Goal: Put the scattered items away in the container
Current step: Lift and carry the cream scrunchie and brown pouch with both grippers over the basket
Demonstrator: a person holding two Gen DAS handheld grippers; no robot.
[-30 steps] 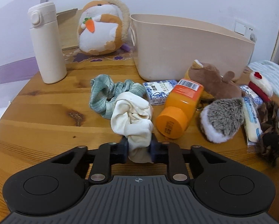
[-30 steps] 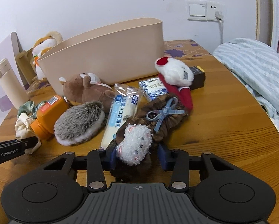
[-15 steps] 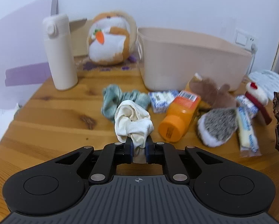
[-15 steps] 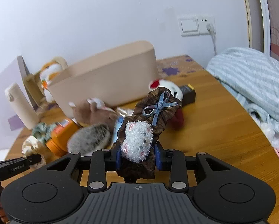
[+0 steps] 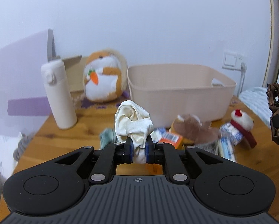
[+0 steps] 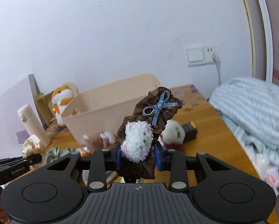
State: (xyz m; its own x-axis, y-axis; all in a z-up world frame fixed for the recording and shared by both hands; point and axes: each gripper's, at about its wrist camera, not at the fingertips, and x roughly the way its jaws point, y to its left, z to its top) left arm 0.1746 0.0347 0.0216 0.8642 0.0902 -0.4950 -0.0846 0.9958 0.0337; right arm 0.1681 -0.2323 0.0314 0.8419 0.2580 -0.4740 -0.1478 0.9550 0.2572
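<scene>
While both loads hang clear of the bench [image 5: 46, 136], each gripper is clamped on one soft item. The left gripper [image 5: 139, 150] pinches the lower tail of a cream cloth [image 5: 133, 122], so the bulk bunches above the jaws; gripped low like this, it should drop freely once released. The right gripper [image 6: 138, 155] is closed around a brown scrunchie [image 6: 154, 112] with a blue bow and a white fuzzy patch, which stands up beyond the fingertips.

The beige container [image 5: 178, 90] sits open at the back of the bench, ahead of both grippers; neither load is over its rim yet. Judgement: carry phase, release to follow. Left on the bench near the container: a brown plush toy [image 5: 193, 127], a red-and-white plush toy [image 5: 241, 121], a green cloth [image 6: 55, 153]. Motion blur hides the finer details.
</scene>
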